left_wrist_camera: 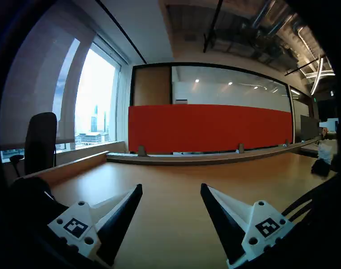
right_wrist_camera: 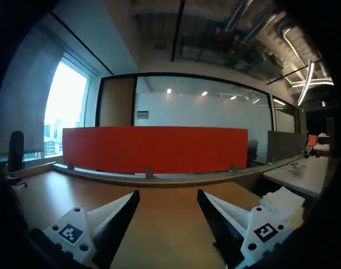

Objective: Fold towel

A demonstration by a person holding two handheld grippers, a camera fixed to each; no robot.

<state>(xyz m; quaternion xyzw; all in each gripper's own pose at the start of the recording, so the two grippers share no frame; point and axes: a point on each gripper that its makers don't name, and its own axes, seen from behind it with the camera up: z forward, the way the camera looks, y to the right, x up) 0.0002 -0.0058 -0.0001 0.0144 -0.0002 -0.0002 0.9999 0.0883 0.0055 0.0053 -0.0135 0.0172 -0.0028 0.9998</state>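
Note:
In the left gripper view my left gripper (left_wrist_camera: 171, 185) is open above a bare wooden desk (left_wrist_camera: 170, 224), with nothing between its black-edged white fingers. My right gripper (right_wrist_camera: 168, 192) is open too and hangs over the same kind of desk top (right_wrist_camera: 166, 233) in the right gripper view. A white, textured, folded-looking cloth (right_wrist_camera: 283, 201) lies at the right edge of the right gripper view, just behind the right finger and partly hidden by it. I cannot tell for sure that it is the towel.
A red divider panel (left_wrist_camera: 209, 128) stands along the desk's far edge. A black office chair (left_wrist_camera: 40, 141) is at the left by the window. A small dark object (left_wrist_camera: 321, 167) and something white (left_wrist_camera: 326, 150) lie far right. Another desk (right_wrist_camera: 300, 172) adjoins on the right.

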